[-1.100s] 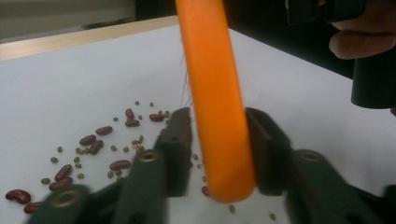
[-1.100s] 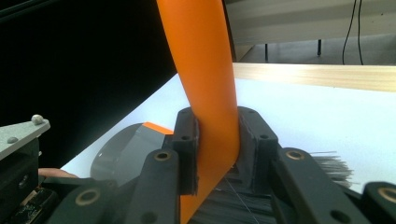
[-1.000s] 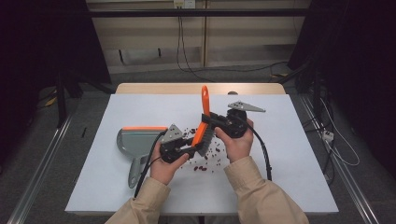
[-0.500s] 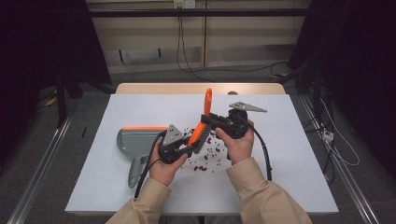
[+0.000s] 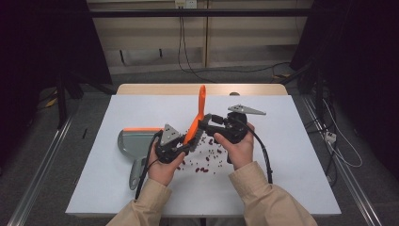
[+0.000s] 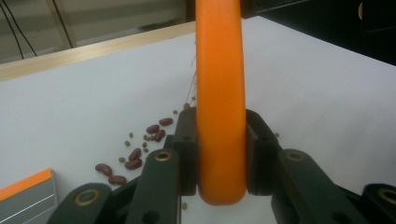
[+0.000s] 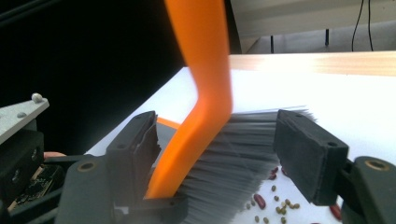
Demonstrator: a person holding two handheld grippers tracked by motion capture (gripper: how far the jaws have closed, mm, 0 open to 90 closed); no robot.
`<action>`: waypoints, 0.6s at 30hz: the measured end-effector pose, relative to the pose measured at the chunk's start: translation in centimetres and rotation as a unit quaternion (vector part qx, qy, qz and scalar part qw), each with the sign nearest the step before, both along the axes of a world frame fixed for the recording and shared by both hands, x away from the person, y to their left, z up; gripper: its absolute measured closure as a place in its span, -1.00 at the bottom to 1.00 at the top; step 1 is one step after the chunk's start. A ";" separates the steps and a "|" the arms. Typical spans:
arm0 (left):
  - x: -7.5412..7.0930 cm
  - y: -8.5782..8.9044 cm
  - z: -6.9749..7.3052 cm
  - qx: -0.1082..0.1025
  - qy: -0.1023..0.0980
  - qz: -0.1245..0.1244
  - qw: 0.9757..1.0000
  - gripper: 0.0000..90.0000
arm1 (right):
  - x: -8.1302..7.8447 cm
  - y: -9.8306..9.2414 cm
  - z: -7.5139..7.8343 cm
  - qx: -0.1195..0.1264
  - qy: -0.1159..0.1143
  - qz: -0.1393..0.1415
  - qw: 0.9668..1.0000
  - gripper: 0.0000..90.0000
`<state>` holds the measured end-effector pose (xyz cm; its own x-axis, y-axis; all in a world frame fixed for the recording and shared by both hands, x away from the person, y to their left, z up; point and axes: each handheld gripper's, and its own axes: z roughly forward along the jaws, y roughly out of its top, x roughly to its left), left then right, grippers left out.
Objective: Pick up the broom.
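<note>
- the right gripper [image 5: 205, 123] has just been opening its jaws; in the right gripper view they stand apart on either side of the brush [image 7: 205, 116], one pad near the orange spine, the other clear of the grey bristles [image 7: 233, 158].
- the left gripper [image 5: 187, 145] is clamped on the brush's orange handle, pads pressed to both sides of it in the left gripper view, so the brush now hangs on that hand alone.
- a second ago both grippers sat at the brush in the same spot above the table [image 5: 291, 155]; neither hand has shifted since, and the brush stands tilted as before, handle tip pointing up and away.
- this reads as a hand-over to the left gripper, likely to free the right one.
- beans [image 5: 207, 157] lie scattered under and just beside the grippers; the grey dustpan [image 5: 129, 141] with its orange edge rests on the table left of the left hand, untouched.
- sweeping the beans toward the dustpan looks not yet begun.
</note>
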<state>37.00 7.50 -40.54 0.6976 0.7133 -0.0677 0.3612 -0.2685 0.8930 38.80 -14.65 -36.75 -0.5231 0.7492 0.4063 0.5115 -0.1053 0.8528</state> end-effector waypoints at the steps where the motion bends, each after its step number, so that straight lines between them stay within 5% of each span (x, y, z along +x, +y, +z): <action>1: 0.0 0.0 0.0 0.001 0.000 0.002 1.000 0.58 | 0.0 0.3 -0.1 -0.004 0.005 -0.004 1.000 -0.35; 12: 0.0 -0.6 -0.2 0.002 -0.001 0.020 1.000 0.58 | -0.1 2.8 -1.6 -0.012 0.041 -0.012 0.999 -0.23; 18: -0.5 -1.0 0.6 0.002 -0.028 0.023 0.999 0.57 | 0.4 3.1 -1.6 0.009 0.045 -0.044 0.998 -0.24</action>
<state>36.47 6.50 -39.92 0.6662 0.7453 -0.0267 0.3233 -0.2564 0.9109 39.18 -11.54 -38.40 -0.4173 0.7825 0.4622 0.5734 -0.1679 0.8019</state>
